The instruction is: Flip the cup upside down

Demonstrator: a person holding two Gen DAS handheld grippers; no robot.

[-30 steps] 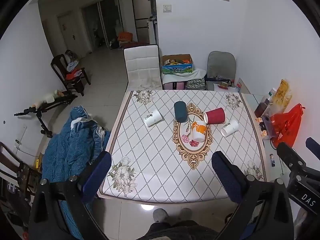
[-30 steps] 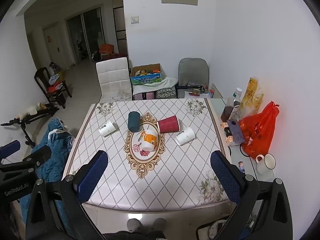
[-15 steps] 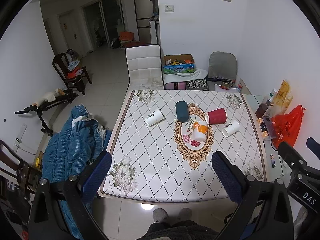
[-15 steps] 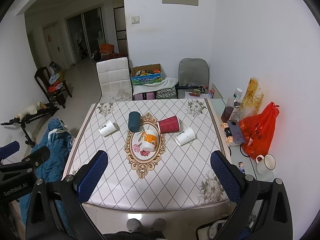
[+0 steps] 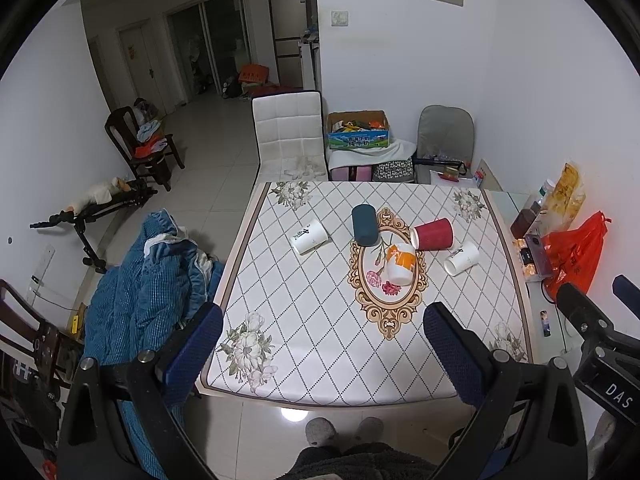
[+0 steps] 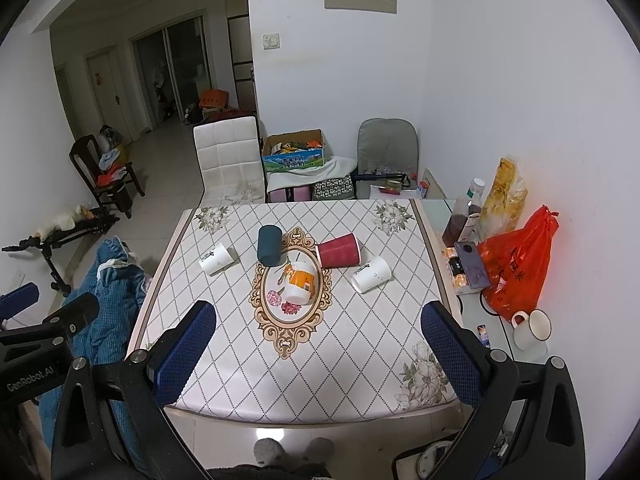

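Several cups lie on their sides on the patterned table (image 5: 320, 344): a white cup (image 5: 309, 236) at the left, a dark blue cup (image 5: 364, 225), a red cup (image 5: 433, 234), an orange-and-white cup (image 5: 400, 262) in the middle, and a white cup (image 5: 461, 258) at the right. The same cups show in the right wrist view, with the orange-and-white cup (image 6: 299, 282) central. My left gripper (image 5: 323, 344) is open and empty, high above the table's near edge. My right gripper (image 6: 318, 340) is open and empty, also held back from the cups.
A white chair (image 5: 289, 136) stands at the table's far side, beside a cardboard box (image 5: 357, 130) and a grey chair (image 5: 446, 136). A blue blanket (image 5: 140, 292) lies to the left. A side shelf holds an orange bag (image 6: 516, 264), bottles and a white mug (image 6: 530, 329).
The left wrist view has shifted slightly, so the table sits a little more to the right and farther. The cups have not moved, and both grippers stay open.
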